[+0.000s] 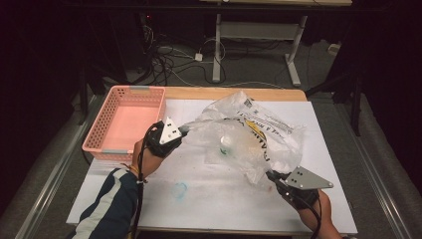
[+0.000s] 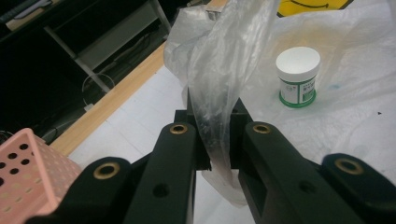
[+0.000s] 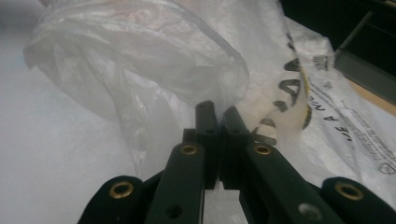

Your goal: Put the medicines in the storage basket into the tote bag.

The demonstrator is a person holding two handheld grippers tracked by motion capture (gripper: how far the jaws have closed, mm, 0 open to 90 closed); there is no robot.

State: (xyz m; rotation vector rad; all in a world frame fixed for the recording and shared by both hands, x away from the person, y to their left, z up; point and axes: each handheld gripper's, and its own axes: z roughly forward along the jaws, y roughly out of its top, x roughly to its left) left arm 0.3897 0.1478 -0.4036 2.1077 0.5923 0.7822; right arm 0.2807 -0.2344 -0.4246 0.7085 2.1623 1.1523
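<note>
A crumpled clear plastic bag [image 1: 249, 134] with black and yellow print lies on the white table cover. Inside it stands a small white jar [image 1: 226, 144] with a green label, upright [image 2: 298, 77]. My left gripper [image 1: 185, 130] is at the bag's left end, and its jaws [image 2: 215, 112] are shut on a twisted strip of the bag [image 2: 224, 60]. My right gripper [image 1: 271, 175] is at the bag's near right corner. Its jaws [image 3: 217, 114] are pressed together on the bag's edge [image 3: 154, 60], which bulges up beyond them.
A pink perforated basket [image 1: 99, 129] stands at the table's left edge, close to my left hand, with its corner at the left [image 2: 28, 163]. A blue-green smudge [image 1: 180, 189] marks the white cover [image 1: 209, 209] near the front. Cables and desk legs lie beyond the far edge.
</note>
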